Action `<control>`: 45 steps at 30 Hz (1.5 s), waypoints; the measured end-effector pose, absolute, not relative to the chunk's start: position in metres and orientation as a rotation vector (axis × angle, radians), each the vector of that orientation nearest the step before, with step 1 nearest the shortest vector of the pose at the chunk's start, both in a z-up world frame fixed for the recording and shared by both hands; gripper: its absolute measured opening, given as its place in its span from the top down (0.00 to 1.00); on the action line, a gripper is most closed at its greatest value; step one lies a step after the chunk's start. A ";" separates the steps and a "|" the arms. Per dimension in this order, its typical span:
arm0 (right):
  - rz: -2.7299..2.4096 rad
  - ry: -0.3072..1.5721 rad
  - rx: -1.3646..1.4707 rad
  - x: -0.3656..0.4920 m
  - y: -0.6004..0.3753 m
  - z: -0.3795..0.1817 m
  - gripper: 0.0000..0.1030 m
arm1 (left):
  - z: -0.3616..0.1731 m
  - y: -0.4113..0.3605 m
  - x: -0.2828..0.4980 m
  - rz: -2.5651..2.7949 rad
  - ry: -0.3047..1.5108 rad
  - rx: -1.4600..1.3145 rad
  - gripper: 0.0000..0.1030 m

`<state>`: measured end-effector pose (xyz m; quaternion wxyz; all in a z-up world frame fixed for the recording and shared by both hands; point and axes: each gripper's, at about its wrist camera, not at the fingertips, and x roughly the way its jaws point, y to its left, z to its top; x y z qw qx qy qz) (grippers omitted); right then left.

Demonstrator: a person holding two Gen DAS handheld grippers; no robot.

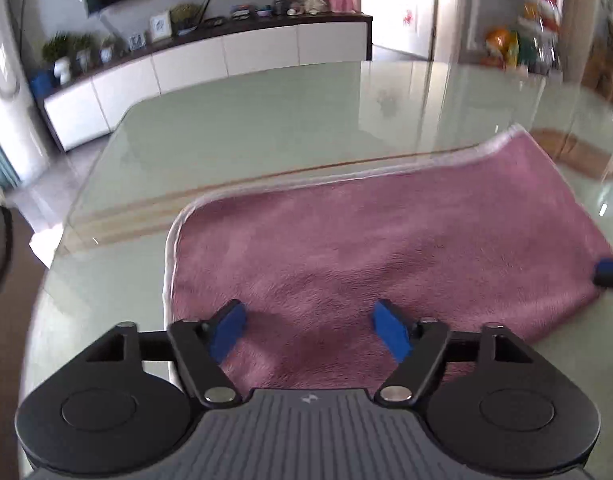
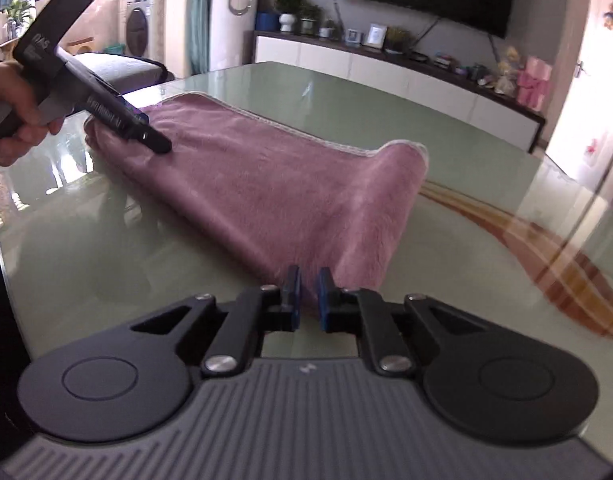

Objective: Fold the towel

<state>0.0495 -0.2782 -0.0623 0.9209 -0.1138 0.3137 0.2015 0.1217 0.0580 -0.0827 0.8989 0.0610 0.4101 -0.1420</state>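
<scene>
Towel (image 2: 266, 184), pink and lying on the glass table (image 2: 446, 264), has its near corner pinched in the right gripper (image 2: 307, 294) while the left gripper (image 1: 308, 330) hovers spread-fingered above its other end, so any carry-over should probably stay level and slow to line up the edges.

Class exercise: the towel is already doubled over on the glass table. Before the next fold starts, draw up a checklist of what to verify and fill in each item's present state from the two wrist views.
1. Right gripper has the towel corner pinched: ok, cloth sits between its nearly closed fingers.
2. Left gripper has a grip: not ok, fingers spread wide above the towel.
3. Towel lies flat: not ok, the right-hand corner is lifted.
4. White-trimmed edges aligned: cannot tell.
5. Table beyond the towel free of objects: ok.
</scene>
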 end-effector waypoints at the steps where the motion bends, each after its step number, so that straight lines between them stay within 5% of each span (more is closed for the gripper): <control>1: 0.404 0.655 -0.204 0.047 -0.283 -0.058 0.91 | -0.081 0.058 0.123 -0.299 0.856 0.142 0.25; 7: 0.303 0.586 -0.079 0.050 -0.295 -0.041 0.73 | -0.047 0.031 0.134 -0.323 0.810 0.169 0.28; 11: 0.255 0.668 -0.001 0.066 -0.299 -0.059 0.72 | -0.023 -0.044 0.148 -0.515 0.745 0.267 0.28; 14: 0.262 0.611 0.027 0.056 -0.303 -0.054 0.70 | -0.027 -0.102 0.158 -0.613 0.745 0.360 0.28; 17: 0.287 0.592 0.038 0.051 -0.300 -0.058 0.54 | -0.043 -0.152 0.178 -0.604 0.754 0.460 0.31; 23: 0.302 0.601 0.037 0.053 -0.299 -0.064 0.54 | -0.067 -0.196 0.216 -0.516 0.796 0.536 0.31; 25: 0.302 0.596 0.057 0.054 -0.301 -0.061 0.54 | -0.068 -0.201 0.224 -0.504 0.797 0.526 0.25; 30: 0.337 0.557 0.113 0.059 -0.300 -0.054 0.50 | -0.045 -0.195 0.222 -0.509 0.764 0.437 0.32; 37: 0.364 0.640 0.100 0.066 -0.294 -0.060 0.47 | -0.075 -0.198 0.231 -0.480 0.817 0.470 0.14; 45: 0.371 0.612 0.156 0.066 -0.308 -0.048 0.45 | -0.028 -0.138 0.201 -0.440 0.648 0.452 0.17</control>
